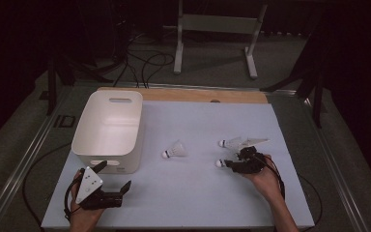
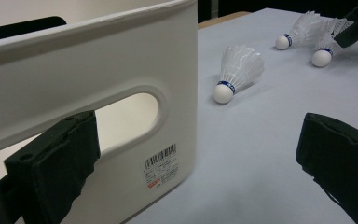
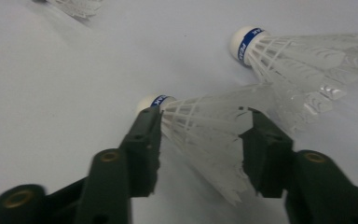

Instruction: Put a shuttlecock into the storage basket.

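White feathers of a shuttlecock (image 3: 200, 126) sit between the right gripper (image 3: 200, 140) fingers (image 3: 144, 140), which press its skirt from both sides at a middling width; it lies on the pale counter (image 1: 193, 193) at about four o'clock. A second shuttlecock (image 1: 229, 142) lies just beyond it, at its twelve o'clock, and a third shuttlecock (image 1: 174, 150) at its nine o'clock, well apart. At seven o'clock the left gripper (image 1: 113, 176) has its fingers spread wide, holding nothing, one beside the white bin (image 1: 108, 128).
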`<action>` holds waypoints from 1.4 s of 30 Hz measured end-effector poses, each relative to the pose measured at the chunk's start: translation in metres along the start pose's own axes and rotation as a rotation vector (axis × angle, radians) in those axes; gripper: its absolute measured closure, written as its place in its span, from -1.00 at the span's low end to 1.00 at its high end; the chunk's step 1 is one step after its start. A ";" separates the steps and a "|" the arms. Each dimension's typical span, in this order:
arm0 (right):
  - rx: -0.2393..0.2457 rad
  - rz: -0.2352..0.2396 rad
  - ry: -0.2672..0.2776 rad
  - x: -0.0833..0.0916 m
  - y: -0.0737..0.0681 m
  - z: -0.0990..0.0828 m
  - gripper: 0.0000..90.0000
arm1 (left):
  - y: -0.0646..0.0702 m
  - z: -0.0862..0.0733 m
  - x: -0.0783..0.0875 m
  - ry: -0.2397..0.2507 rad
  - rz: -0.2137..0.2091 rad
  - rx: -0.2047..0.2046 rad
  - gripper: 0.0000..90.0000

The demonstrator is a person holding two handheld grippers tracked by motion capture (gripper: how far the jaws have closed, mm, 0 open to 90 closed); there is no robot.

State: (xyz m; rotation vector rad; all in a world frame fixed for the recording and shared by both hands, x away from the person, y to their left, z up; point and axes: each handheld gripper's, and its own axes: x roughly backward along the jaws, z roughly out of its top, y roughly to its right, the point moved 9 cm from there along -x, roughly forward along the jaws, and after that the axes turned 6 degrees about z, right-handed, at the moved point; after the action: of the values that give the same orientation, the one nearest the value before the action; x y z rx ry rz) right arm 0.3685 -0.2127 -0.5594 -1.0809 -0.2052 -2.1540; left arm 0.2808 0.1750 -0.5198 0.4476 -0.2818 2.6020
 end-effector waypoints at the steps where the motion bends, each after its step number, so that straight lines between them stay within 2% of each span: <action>1: -0.001 0.005 0.001 0.000 -0.001 0.000 0.28 | 0.000 0.000 0.000 0.000 0.001 0.000 -1.00; 6: 0.005 0.027 0.020 0.001 -0.005 0.003 0.60 | 0.000 0.000 0.000 -0.003 -0.002 -0.002 -1.00; 13: 0.052 0.044 0.031 0.003 -0.013 0.006 0.80 | 0.001 0.000 0.000 -0.002 -0.003 -0.005 -0.99; 15: 0.058 0.043 0.028 0.004 -0.015 0.006 0.80 | 0.001 0.000 0.000 -0.002 -0.003 -0.005 -1.00; 16: 0.067 0.045 0.028 0.004 -0.018 0.007 0.91 | 0.001 0.000 0.000 -0.002 -0.002 -0.006 -0.99; 17: 0.071 0.042 0.027 0.003 -0.018 0.007 0.93 | 0.001 0.000 0.000 -0.002 -0.002 -0.006 -0.99; 31: 0.098 0.017 0.045 0.008 -0.022 0.011 0.98 | 0.001 0.000 0.000 -0.002 0.000 -0.007 -0.99; 36: 0.097 0.012 0.050 0.011 -0.022 0.012 0.98 | 0.001 0.000 0.000 -0.001 0.000 -0.006 -0.99; 42: 0.087 0.007 0.032 0.012 -0.024 0.014 0.98 | 0.001 0.000 0.000 -0.002 0.000 -0.006 -0.99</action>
State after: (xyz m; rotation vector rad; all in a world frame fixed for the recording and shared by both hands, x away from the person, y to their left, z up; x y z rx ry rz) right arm 0.3567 -0.1949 -0.5379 -0.9957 -0.2777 -2.1338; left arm 0.2799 0.1743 -0.5201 0.4476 -0.2904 2.6000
